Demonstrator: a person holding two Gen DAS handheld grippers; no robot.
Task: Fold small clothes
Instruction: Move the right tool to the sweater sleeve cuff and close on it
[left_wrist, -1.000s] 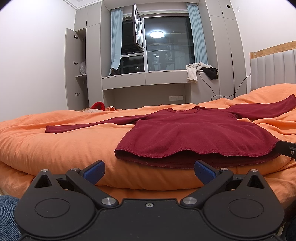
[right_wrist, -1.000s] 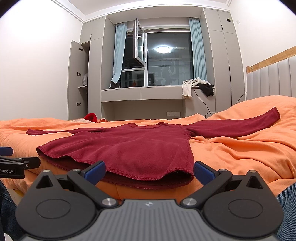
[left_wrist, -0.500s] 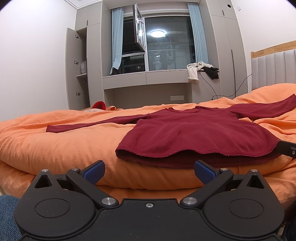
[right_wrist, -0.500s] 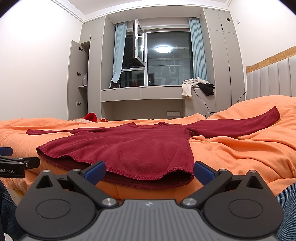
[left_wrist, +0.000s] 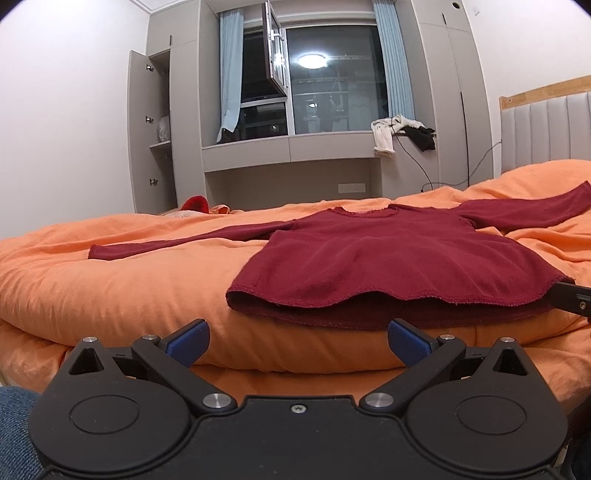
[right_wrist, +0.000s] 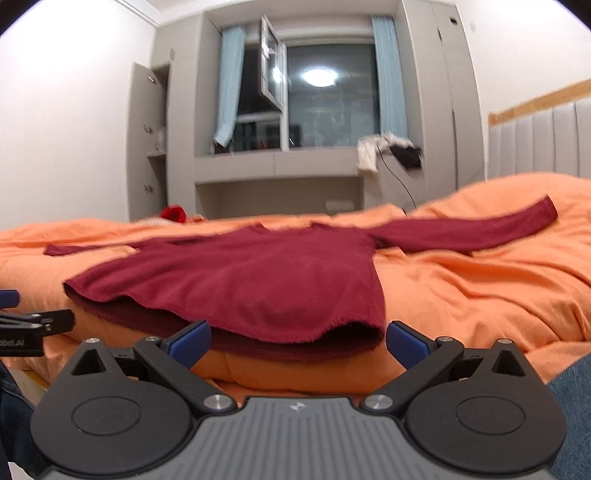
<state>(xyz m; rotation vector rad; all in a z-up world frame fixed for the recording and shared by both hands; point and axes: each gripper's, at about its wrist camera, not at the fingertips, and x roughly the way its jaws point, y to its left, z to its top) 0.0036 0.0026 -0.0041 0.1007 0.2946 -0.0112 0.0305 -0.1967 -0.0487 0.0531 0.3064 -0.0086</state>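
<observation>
Hovering spread wide at the near edge of the orange duvet (left_wrist: 110, 291): left gripper (left_wrist: 297, 341) and right gripper (right_wrist: 298, 341), blue pads holding nothing. Just ahead, lying flat with hem nearest and both sleeves stretched out sideways: dark red long-sleeved top (left_wrist: 384, 266), right hem corner sitting right between the right gripper's fingers. Farther off, beyond the bed: grey cupboards (left_wrist: 159, 122), dark window (left_wrist: 332, 81), headboard (left_wrist: 546, 129) to the right

— What colour is the long-sleeved knit top (left_wrist: 373, 266)?
— Plain dark red, no pattern, on a plain orange quilt (left_wrist: 110, 280).
— And the fingertip pads (right_wrist: 190, 341)?
— Blue, on black frames.
— That heap at the quilt's far left corner (right_wrist: 173, 213)?
— Bright red; it's blurred, possibly cloth.
</observation>
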